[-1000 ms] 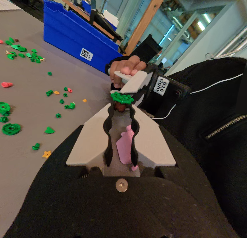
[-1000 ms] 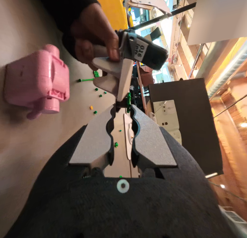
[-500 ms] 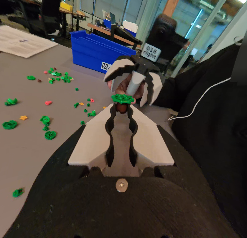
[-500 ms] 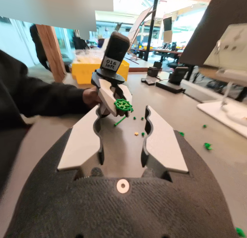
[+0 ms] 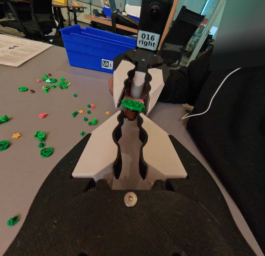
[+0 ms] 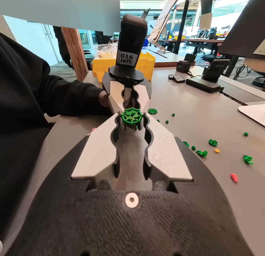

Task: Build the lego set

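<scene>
My left gripper (image 5: 130, 114) is shut on a small brown round piece (image 5: 129, 115) and holds it above the grey table (image 5: 28, 177). A green web-shaped round plate (image 5: 133, 105) sits on top of that brown piece. My right gripper (image 6: 131, 118) faces the left one head-on, and its two pads press on opposite sides of the green plate (image 6: 131, 116). In the left wrist view the right gripper (image 5: 132, 109) comes down from above and flanks the plate. In the right wrist view the left gripper (image 6: 131, 127) reaches in under the plate.
Loose green, orange and pink pieces (image 5: 54, 82) are scattered on the table's left part. A blue bin (image 5: 93, 48) and a paper sheet (image 5: 17, 50) lie behind them. A yellow bin (image 6: 144, 66), another green web plate (image 6: 152, 111) and black devices (image 6: 200, 82) show in the right wrist view.
My right gripper let go, opened wide, swung round to face the left gripper and closed on the green plate's rim. The left gripper kept its hold on the brown piece.
</scene>
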Tool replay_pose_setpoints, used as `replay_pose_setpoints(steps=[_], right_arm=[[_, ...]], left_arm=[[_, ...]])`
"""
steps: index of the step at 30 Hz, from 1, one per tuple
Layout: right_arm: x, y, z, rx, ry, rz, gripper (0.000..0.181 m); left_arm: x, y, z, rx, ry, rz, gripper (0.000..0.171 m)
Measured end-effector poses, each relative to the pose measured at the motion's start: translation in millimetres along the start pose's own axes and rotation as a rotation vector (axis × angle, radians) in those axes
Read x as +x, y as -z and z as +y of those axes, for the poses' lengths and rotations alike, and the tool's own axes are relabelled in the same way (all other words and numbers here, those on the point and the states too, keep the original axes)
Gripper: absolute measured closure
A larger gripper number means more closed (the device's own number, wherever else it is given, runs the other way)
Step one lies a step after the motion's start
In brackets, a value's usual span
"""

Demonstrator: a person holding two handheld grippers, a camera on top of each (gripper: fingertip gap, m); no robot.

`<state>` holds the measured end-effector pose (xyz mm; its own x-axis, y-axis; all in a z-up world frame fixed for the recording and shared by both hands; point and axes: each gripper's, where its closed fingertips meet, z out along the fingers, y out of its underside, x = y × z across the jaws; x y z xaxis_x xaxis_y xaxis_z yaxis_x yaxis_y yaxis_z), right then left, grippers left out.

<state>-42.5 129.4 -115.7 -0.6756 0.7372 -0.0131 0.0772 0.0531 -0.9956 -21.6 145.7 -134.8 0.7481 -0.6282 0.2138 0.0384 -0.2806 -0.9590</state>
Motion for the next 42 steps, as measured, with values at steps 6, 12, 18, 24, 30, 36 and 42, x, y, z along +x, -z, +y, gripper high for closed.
replay_pose_setpoints(steps=[6, 12, 18, 24, 30, 36, 42], right_arm=[[18.9, 5.6, 7.3, -0.044, -0.059, 0.061, 0.151], [33.2, 5.5, 41.1, -0.224, -0.173, 0.091, 0.151], [27.1, 2.2, 67.7, -0.389, -0.172, 0.075, 0.151], [20.1, 3.8, 90.2, -0.532, -0.109, 0.046, 0.151], [18.8, 9.4, 99.6, -0.59, -0.096, 0.024, 0.151], [24.3, 9.0, 81.5, -0.49, -0.099, 0.03, 0.151], [29.4, 9.4, 70.8, -0.454, -0.012, 0.074, 0.151]], left_arm=[[-29.8, 2.8, 13.5, -0.066, 0.075, -0.143, 0.142], [-55.3, 20.9, 7.3, 0.021, 0.219, -0.221, 0.14], [-64.3, 36.9, -7.8, 0.162, 0.333, -0.201, 0.138], [-63.4, 37.9, -10.2, 0.188, 0.365, -0.172, 0.138], [-61.0, 35.2, -8.8, 0.168, 0.347, -0.171, 0.138], [-52.5, 29.7, -8.6, 0.156, 0.362, -0.109, 0.138], [-26.8, 10.3, 7.1, 0.02, 0.35, 0.022, 0.15]])
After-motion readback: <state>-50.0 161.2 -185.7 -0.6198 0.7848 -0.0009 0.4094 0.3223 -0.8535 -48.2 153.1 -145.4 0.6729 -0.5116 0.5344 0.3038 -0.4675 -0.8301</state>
